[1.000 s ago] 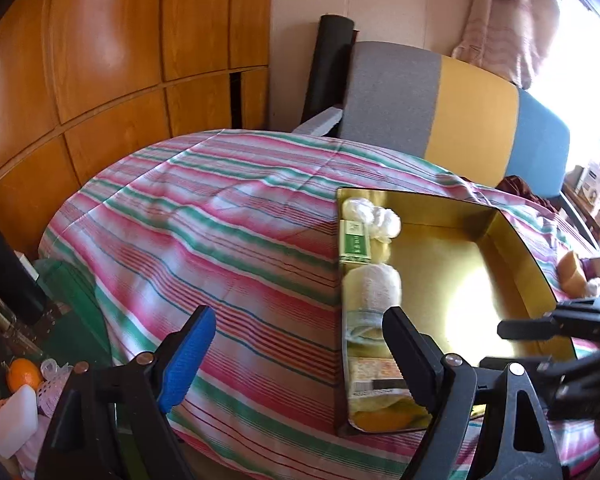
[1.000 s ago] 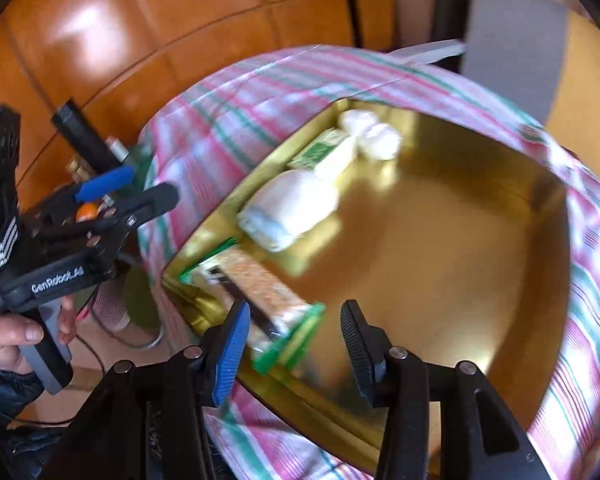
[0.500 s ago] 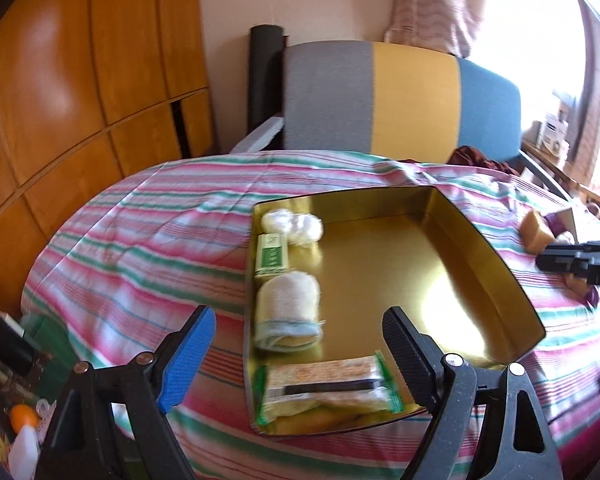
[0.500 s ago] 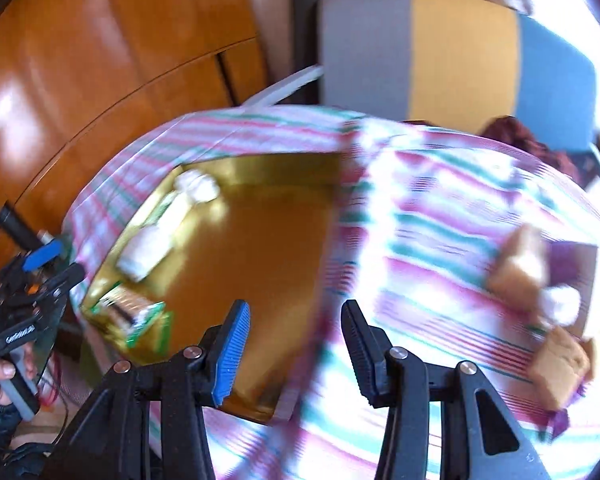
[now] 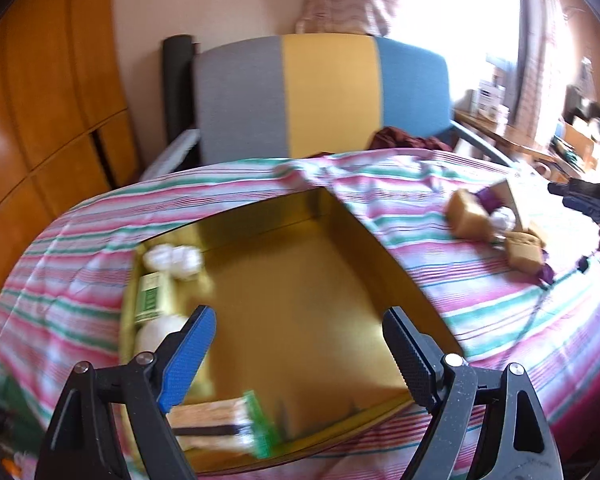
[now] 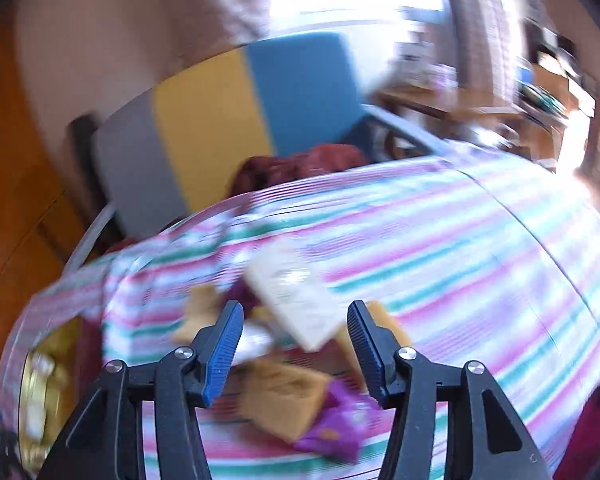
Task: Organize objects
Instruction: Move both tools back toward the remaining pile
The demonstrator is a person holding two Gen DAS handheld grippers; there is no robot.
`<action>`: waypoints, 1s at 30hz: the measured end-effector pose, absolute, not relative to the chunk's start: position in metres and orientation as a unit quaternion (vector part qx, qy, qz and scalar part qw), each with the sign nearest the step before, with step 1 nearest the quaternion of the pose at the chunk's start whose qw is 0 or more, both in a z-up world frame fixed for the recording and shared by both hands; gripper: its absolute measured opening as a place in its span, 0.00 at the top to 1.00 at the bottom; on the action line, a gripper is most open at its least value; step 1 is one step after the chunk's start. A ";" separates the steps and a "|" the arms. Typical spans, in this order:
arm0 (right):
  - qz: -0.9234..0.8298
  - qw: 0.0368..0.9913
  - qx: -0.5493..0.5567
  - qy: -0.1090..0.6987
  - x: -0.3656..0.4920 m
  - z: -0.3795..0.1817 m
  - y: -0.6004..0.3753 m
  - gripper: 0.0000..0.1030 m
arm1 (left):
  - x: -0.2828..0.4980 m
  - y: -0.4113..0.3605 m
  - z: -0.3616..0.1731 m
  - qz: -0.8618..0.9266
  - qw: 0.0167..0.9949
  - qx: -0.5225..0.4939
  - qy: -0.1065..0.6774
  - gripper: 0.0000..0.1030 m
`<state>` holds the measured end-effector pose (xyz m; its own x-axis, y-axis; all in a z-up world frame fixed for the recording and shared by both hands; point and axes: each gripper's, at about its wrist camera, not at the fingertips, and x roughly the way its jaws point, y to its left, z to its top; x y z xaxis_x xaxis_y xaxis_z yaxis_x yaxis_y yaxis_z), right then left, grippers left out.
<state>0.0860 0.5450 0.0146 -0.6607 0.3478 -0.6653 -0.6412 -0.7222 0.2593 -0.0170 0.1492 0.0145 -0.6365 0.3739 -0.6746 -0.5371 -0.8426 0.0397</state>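
A gold tray (image 5: 364,240) lies on the striped cloth; along its left side sit white balls (image 5: 172,258), a green box (image 5: 150,296), a white roll (image 5: 156,330) and a snack packet (image 5: 216,424). My left gripper (image 5: 296,356) is open and empty over the tray's near part. My right gripper (image 6: 294,350) is open and empty just above a loose pile on the cloth: tan blocks (image 6: 280,398), a pale flat packet (image 6: 296,298) and purple wrappers (image 6: 336,428). The pile also shows in the left wrist view (image 5: 470,218). The tray's edge (image 6: 34,384) shows at far left.
A grey, yellow and blue chair (image 5: 324,96) stands behind the table, with dark red cloth (image 5: 404,142) on its seat. Wooden panelling (image 5: 48,120) is at left. A cluttered desk (image 5: 512,136) and a bright window are at right.
The right gripper swung right, from over the tray to over the pile of blocks and wrappers. The left gripper turned right and moved in over the tray. Both stayed open.
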 end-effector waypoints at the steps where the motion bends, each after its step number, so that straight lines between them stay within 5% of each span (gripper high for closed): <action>1: 0.858 0.300 -0.312 0.277 0.091 0.007 0.560 0.47 | -0.017 0.158 0.014 0.894 0.261 -0.343 0.122 0.16; 7: 0.826 0.300 -0.294 0.377 0.110 -0.005 0.588 0.46 | -0.014 0.214 0.013 0.870 0.316 -0.355 0.128 0.16; 30: 0.822 0.244 -0.308 0.413 0.105 -0.012 0.585 0.44 | -0.091 0.437 -0.012 0.801 0.393 -0.436 0.118 0.18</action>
<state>0.1055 0.5850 -0.0120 -0.6916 0.1478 -0.7070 -0.6553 -0.5403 0.5280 -0.0908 0.4367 -0.0124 -0.3112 0.5272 -0.7907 -0.7329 -0.6628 -0.1535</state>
